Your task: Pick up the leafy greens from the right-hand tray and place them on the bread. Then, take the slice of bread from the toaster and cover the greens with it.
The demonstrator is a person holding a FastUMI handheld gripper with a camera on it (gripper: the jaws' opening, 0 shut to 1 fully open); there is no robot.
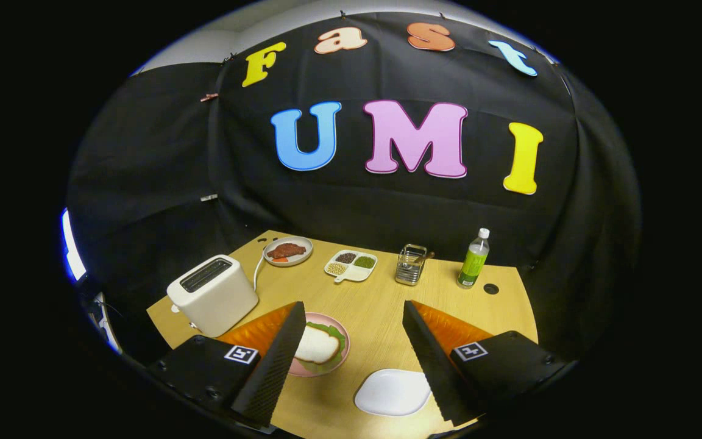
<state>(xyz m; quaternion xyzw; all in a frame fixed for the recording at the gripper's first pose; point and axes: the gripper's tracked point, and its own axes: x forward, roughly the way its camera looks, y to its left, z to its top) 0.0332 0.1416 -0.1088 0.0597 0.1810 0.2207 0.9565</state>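
a slice of bread is seen lying on the leafy greens, whose green edge shows along its far and right sides, and both rest on a pink plate on the wooden table. the plate is partly hidden by the left finger and sits just beside it, toward the gap. the gripper is held open above the table, its fingers spread wide and nothing gripped between them. a white tray is seen near the right finger, bare on its visible part. the toaster stands beyond the left finger, its slots facing up; what is inside them cannot be told. farther back a plate of meat, a divided dish of beans, a metal holder and a green bottle are lined up near the black cloth wall.
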